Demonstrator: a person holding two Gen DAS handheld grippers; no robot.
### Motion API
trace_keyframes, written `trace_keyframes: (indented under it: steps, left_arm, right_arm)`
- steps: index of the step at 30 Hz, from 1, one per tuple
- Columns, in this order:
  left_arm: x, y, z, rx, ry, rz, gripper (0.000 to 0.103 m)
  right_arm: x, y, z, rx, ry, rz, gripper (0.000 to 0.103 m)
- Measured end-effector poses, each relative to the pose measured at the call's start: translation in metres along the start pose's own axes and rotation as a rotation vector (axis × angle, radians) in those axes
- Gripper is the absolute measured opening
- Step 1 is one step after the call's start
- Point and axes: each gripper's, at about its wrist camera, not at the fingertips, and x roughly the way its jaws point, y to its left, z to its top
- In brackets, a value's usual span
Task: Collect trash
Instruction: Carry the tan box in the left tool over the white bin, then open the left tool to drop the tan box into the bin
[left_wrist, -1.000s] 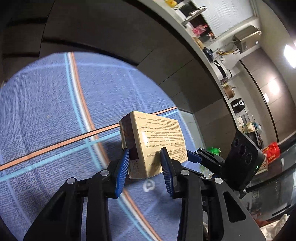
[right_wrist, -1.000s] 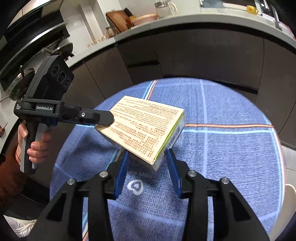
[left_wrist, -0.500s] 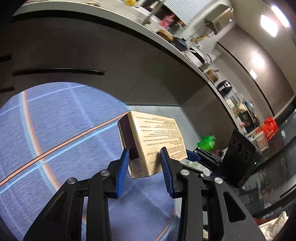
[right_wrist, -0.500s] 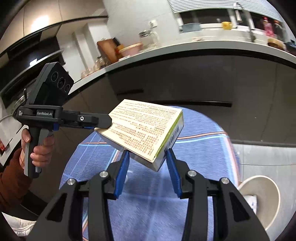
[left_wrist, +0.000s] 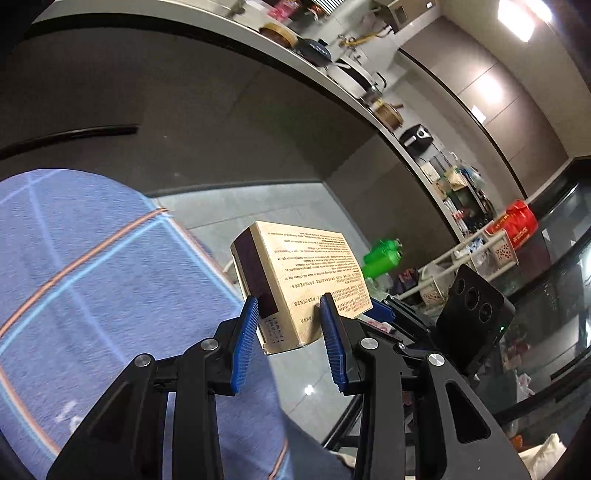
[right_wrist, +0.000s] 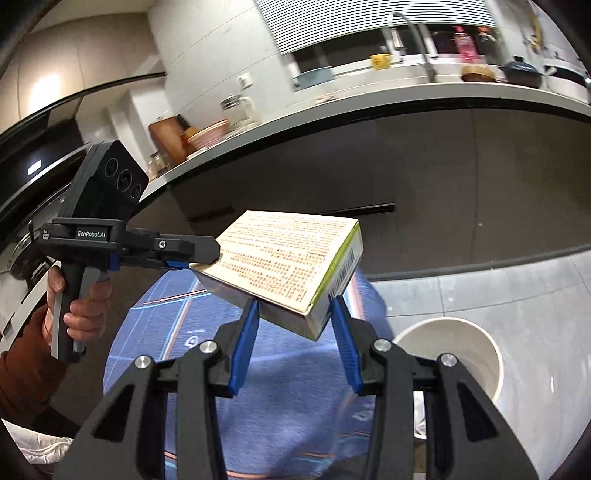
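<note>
Between both tongs (left_wrist: 290, 321) (right_wrist: 295, 325), gripped box (right_wrist: 291, 258); white bin (right_wrist: 476, 343) partly hidden.

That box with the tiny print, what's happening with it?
A person is carrying the box with two hand-held grabbers at once: the left claw clamps one end, the right claw the other. It hangs in the air above a blue rug, close to a round white bin on the kitchen floor. Nothing has been dropped in yet.
</note>
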Motion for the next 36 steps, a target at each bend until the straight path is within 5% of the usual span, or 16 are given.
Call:
trace_keyframes:
  steps: [18, 26, 28, 30, 32, 36]
  left_arm:
    - [0.153, -0.036, 0.02, 0.026, 0.176, -0.008, 0.032]
    - [0.207, -0.026, 0.018, 0.045, 0.245, 0.054, 0.031]
    - [0.216, -0.022, 0.018, 0.051, 0.266, 0.075, 0.038]
    - [0.223, -0.019, 0.02, 0.049, 0.262, 0.128, 0.076]
    - [0.217, -0.015, 0.025, 0.026, 0.196, 0.177, 0.091]
    - [0.206, -0.008, 0.031, -0.01, 0.145, 0.193, 0.094]
  right_arm:
    - [-0.027, -0.116, -0.056, 0.24, 0.014, -0.1, 0.041]
    - [-0.009, -0.155, -0.086, 0.345, 0.047, -0.112, 0.041]
    - [-0.003, -0.162, -0.09, 0.354, 0.049, -0.134, 0.044]
    - [0.004, -0.169, -0.093, 0.35, 0.062, -0.167, 0.064]
    - [0.006, -0.169, -0.096, 0.336, 0.067, -0.193, 0.07]
    - [0.003, -0.17, -0.102, 0.321, 0.056, -0.192, 0.084]
